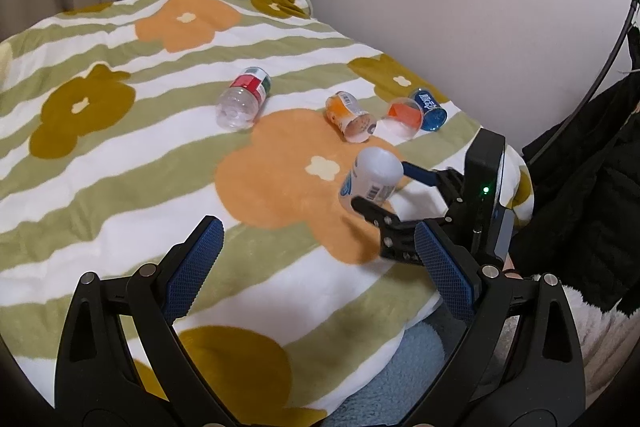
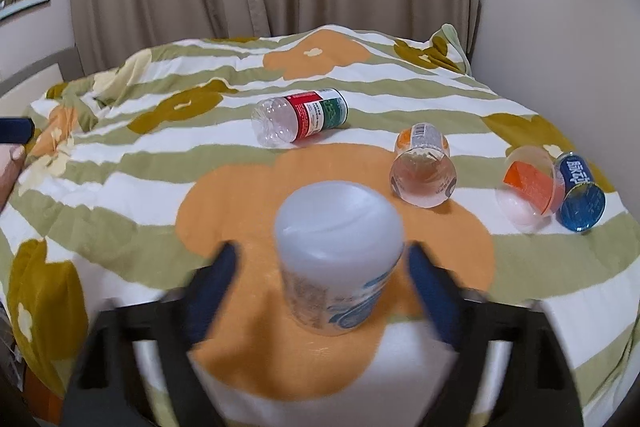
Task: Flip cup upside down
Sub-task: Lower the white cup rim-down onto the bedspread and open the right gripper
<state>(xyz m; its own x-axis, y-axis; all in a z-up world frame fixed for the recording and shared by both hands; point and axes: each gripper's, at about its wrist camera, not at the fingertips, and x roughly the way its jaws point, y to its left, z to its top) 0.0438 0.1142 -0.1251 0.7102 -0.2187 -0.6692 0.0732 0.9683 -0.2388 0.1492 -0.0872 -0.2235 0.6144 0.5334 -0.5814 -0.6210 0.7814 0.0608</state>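
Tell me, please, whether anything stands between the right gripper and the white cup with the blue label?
Nothing visible does. The white cup stands bottom-up on the blanket directly between the fingers of the open right gripper, with gaps on both sides. The other cups and the bottle lie farther back.

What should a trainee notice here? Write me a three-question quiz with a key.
1. True or false: the white cup stands base up on the floral blanket.
2. The right gripper is: A) shut on the cup; B) open, with one finger on each side of the cup; C) out of view.
3. How many containers lie on their sides beyond the white cup?

Key:
1. True.
2. B.
3. Four: the plastic bottle, the orange-labelled cup, the clear cup and the blue cup.
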